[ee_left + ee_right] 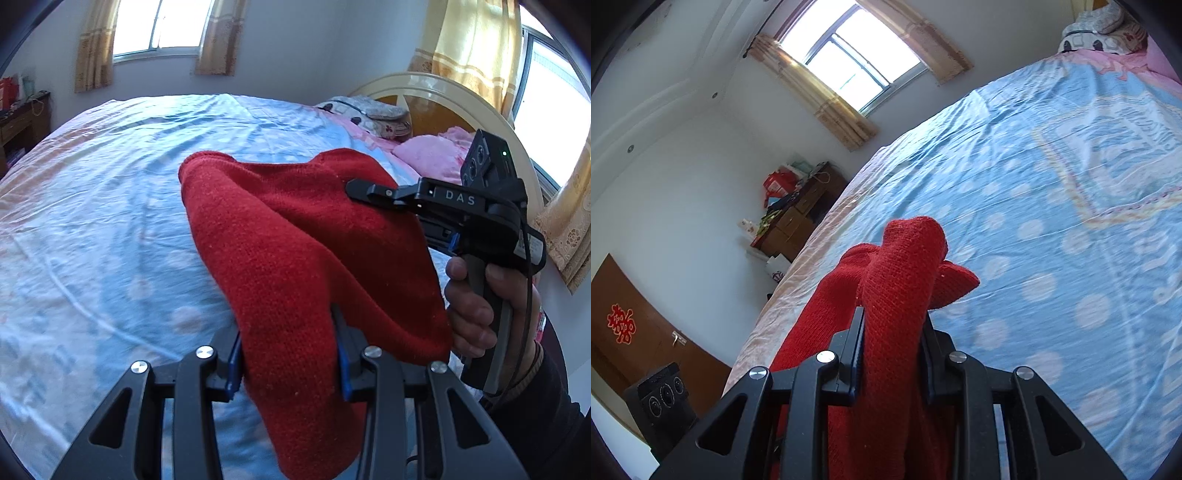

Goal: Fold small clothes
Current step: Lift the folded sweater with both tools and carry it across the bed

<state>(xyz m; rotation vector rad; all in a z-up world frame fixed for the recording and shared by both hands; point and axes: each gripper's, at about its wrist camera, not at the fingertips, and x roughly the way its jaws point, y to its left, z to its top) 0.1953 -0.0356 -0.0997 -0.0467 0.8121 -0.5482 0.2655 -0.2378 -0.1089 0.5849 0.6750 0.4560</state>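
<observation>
A red knitted garment (295,251) hangs in the air above the blue bed sheet (110,184), held between both grippers. My left gripper (290,354) is shut on its near edge, with cloth drooping below the fingers. My right gripper (354,190) comes in from the right in the left wrist view, shut on the garment's far corner, with a hand on its handle. In the right wrist view my right gripper (892,332) is shut on a bunched fold of the red garment (905,266), which sticks out past the fingertips and trails down to the left.
The bed sheet (1052,221) fills most of both views. Pillows (432,151) and a cream headboard (436,92) lie at the far right. A wooden dresser (801,214) with clutter stands by the wall beyond the bed's edge. A brown door (635,332) is at the left.
</observation>
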